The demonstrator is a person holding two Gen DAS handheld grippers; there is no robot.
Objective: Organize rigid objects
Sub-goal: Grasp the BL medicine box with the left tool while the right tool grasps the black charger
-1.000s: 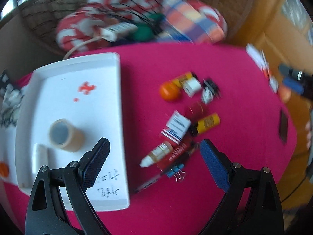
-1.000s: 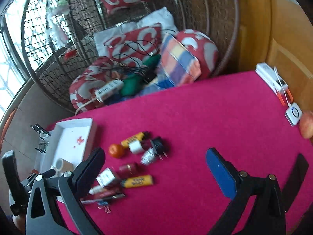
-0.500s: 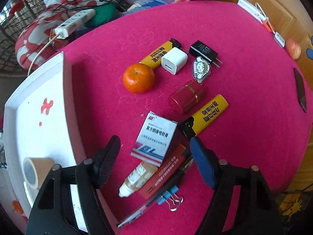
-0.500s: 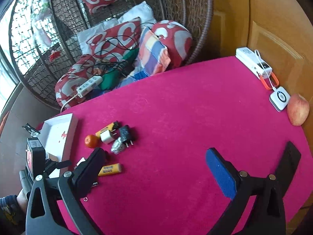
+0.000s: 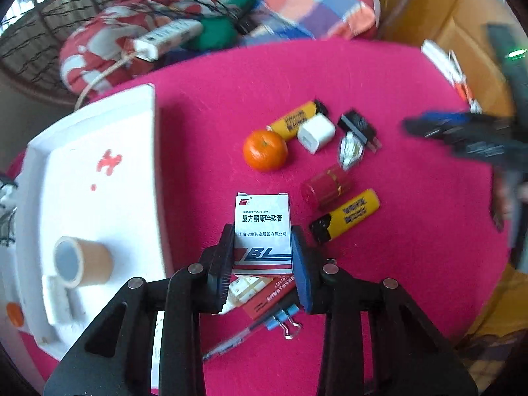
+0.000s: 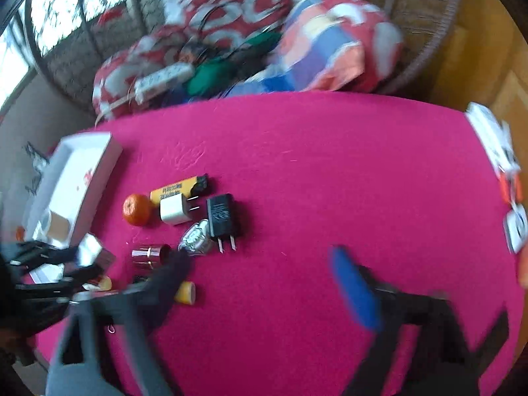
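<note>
Left tool point(image 5: 262, 257) has just closed on the "BL" ointment box point(image 5: 262, 227); right tool point(image 6: 260, 283) gapes, narrowing.

Two wrist fisheyes, steeply downward, close over one pink table point(image 5: 231, 76) — left nearer.

The white medicine box point(image 5: 263, 231) with red and blue stripes and printed Chinese text stands lifted, tilted face-up, its two long sides pinched, above the rest of the pile on the pink tablecloth point(image 5: 330, 76). Beyond the box lies an orange tangerine point(image 5: 265, 150); just right of the tangerine sit a white USB charger point(image 5: 316, 133), a yellow lighter point(image 5: 294, 120), a black plug adapter point(image 5: 359, 127) and a small silvery figure charm point(image 5: 350, 151). Right of the box lie a red cylinder point(image 5: 326, 189) on its side and a second yellow lighter point(image 5: 346, 219). Under the box lie a small bottle point(image 5: 242, 292), a red flat pack point(image 5: 269, 295), a blue binder clip point(image 5: 285, 320) and a pen point(image 5: 231, 345).
</note>
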